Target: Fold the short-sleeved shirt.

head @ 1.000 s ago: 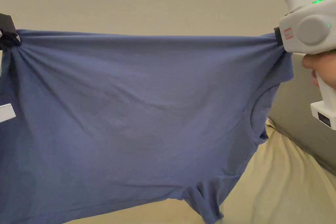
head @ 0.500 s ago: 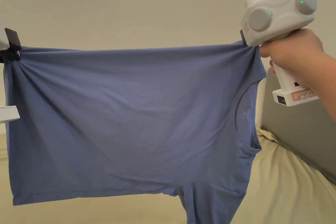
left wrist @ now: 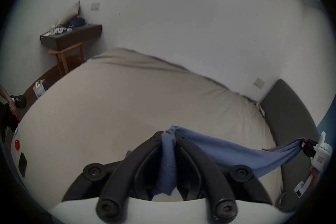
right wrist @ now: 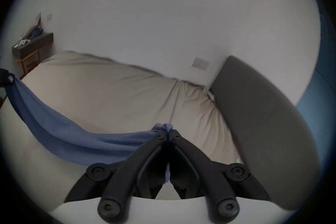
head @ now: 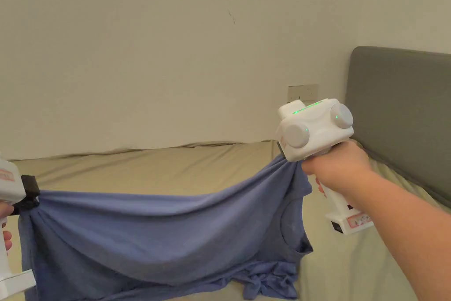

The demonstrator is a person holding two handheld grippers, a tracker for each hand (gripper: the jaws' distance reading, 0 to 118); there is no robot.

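A blue short-sleeved shirt (head: pixel 167 235) hangs sideways between my two grippers, low over the beige bed (head: pixel 145 169). Its lower part and one sleeve (head: pixel 268 282) bunch up on the sheet. The neck opening (head: pixel 293 227) faces right. My left gripper (head: pixel 27 191) is shut on the shirt's edge at the far left; blue cloth (left wrist: pixel 168 148) sits pinched between its black jaws. My right gripper (head: pixel 282 156), held by a hand (head: pixel 339 169), is shut on the shoulder end, with a small tuft of cloth (right wrist: pixel 164 127) poking past its jaw tips.
A grey padded headboard (head: pixel 396 108) stands at the right end of the bed, and a pale wall (head: pixel 176 50) runs behind it. Far left in the left gripper view, a dark shelf (left wrist: pixel 72 36) with clutter sits over a wooden chair (left wrist: pixel 67 57).
Both grippers have come down with the shirt, from held high and taut to low over the bed. The shirt now sags and its lower part rests on the sheet.
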